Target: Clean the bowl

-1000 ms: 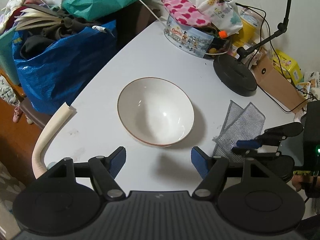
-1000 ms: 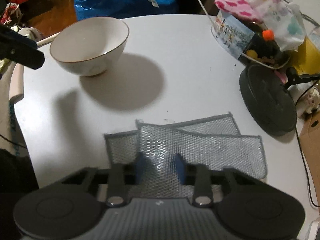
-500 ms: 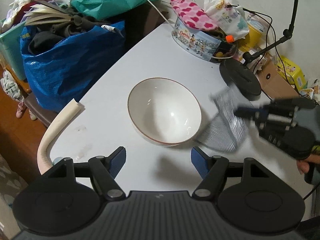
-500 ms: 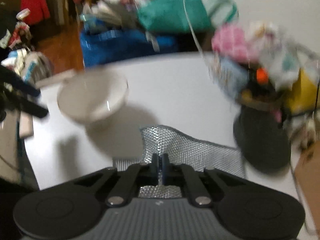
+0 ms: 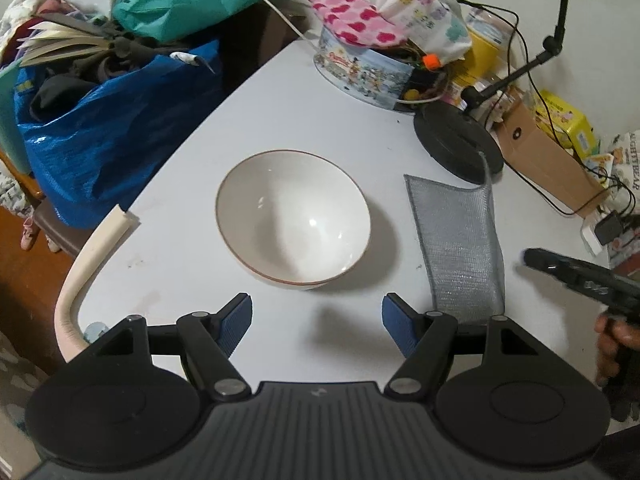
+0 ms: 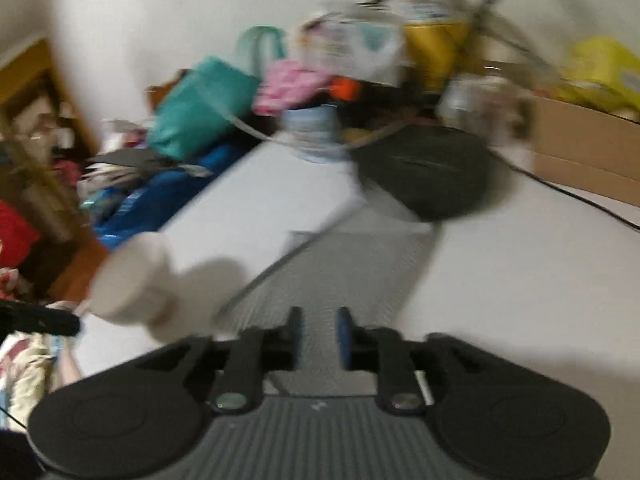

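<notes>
One bowl sits upright on the white surface, straight ahead of the left gripper, whose jaws stand wide apart around nothing, the bowl lying just beyond the gap between its blue pads. To the right of that gripper, one grey mesh cloth lies spread on the surface, near the bowl but not touching it, with a far corner curled up. Further right is the right gripper; its own view is blurred, yet the jaws look parted with a clear gap, the cloth running under and ahead of them, so it seems to hold nothing. The step in hand, as I judge it, is getting the cloth ready: the wiping itself is not yet begun. The next move calls for the right gripper to pinch the near edge of the cloth and carry it leftward into the bowl, while the left gripper closes on the rim to steady it. Count: one bowl, one cloth, two grippers.
</notes>
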Available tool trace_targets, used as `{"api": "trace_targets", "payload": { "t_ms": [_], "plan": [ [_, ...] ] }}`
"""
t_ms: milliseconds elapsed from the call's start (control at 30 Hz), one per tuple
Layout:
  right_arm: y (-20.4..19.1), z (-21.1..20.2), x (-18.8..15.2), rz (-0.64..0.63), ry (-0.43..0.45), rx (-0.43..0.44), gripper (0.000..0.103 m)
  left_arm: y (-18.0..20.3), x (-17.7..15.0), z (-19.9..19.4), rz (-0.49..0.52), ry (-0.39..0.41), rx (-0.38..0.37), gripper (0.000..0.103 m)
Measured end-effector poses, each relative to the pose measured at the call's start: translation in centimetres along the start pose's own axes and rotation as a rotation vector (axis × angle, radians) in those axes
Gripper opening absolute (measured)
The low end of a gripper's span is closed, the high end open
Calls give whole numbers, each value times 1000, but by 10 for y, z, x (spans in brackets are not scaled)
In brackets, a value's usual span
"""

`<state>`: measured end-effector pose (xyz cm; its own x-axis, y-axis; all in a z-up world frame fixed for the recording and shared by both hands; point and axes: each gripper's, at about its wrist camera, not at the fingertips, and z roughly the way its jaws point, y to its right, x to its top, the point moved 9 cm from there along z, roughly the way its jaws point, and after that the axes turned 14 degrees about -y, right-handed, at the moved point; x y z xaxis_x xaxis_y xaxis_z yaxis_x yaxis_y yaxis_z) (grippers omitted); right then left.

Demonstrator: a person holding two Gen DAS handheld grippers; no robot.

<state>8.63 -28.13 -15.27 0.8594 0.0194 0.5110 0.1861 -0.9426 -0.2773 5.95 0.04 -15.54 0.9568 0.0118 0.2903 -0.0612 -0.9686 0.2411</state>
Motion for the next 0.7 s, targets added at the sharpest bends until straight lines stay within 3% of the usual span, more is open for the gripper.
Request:
{"api": "trace_targets", "payload": {
  "t_ms": [133,200,367,400,433,467,567,633,700],
  "plan": [
    [21,-22,-1,22,3,-94,52,6,0,3,17,-8,-5,71],
    [14,-24,1,-14,4,-95,56,9,0,3,24,-10,-9,71],
    [-47,-8,21,-211,-10,-92,69,16,0,2,35,-8,-13,71],
    [-65,4,22,-308,-52,-115,70,15,-1,1,33,-6,-13,71],
    [-74,12,20,-376,-87,-142,69,15,-1,0,31,-4,-12,71],
    [-89,28,11,-522,-125,-201,65,13,-2,-1,27,-3,-11,71],
    [-104,52,-6,-693,-159,-236,54,5,-5,-1,3,-6,-3,71],
    [-103,67,-13,-687,-207,-221,52,-1,-7,-2,-14,-10,2,71],
    [-96,81,-10,-635,-239,-216,42,-7,-8,-2,-28,-9,7,71]
  ]
}}
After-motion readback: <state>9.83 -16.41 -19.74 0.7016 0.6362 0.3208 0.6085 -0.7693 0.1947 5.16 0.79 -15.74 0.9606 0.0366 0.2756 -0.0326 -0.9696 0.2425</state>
